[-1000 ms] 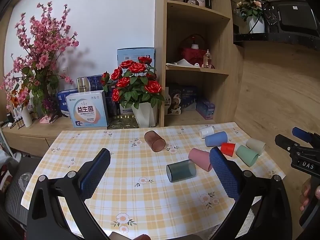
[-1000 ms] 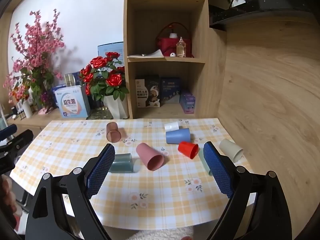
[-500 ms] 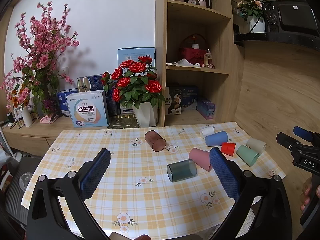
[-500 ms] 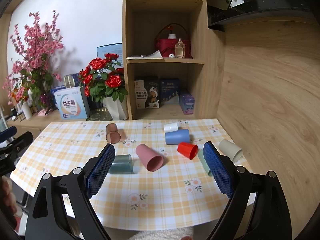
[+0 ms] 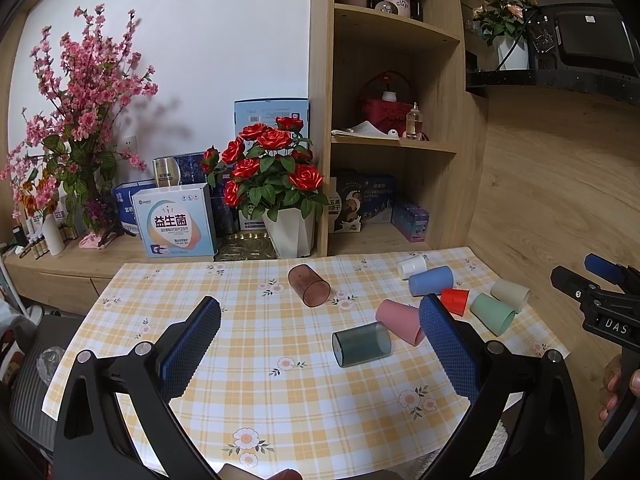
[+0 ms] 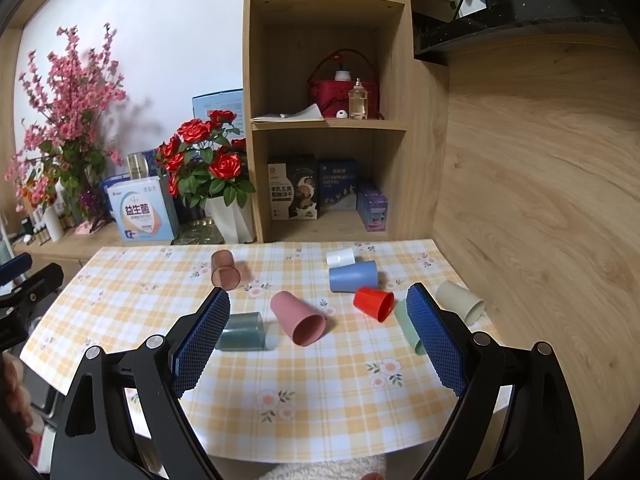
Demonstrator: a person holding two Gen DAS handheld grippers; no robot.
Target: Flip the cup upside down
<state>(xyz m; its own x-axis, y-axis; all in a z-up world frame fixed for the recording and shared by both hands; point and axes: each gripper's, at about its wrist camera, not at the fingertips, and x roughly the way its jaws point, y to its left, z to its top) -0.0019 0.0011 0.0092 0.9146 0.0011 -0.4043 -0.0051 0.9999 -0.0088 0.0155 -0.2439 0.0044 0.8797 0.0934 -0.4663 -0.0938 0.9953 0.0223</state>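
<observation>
Several cups lie on their sides on the checked tablecloth [image 5: 256, 364]: a brown translucent cup [image 5: 309, 285], a grey-blue translucent cup [image 5: 361, 345], a pink cup [image 5: 398, 320], a blue cup [image 5: 430, 280], a white cup [image 5: 412, 267], a red cup [image 5: 455, 300], a green cup [image 5: 492, 313] and a beige cup [image 5: 510, 295]. My left gripper [image 5: 318, 344] is open and empty above the near table edge. My right gripper [image 6: 318, 338] is open and empty, with the pink cup [image 6: 298, 318] between its fingers further off.
A vase of red roses [image 5: 276, 184], a white box [image 5: 176, 226] and pink blossoms [image 5: 80, 120] stand behind the table. A wooden shelf unit [image 5: 392, 120] rises at the back right, with a wooden wall [image 6: 540, 200] to the right.
Both grippers have drifted very slightly; the cups have not moved.
</observation>
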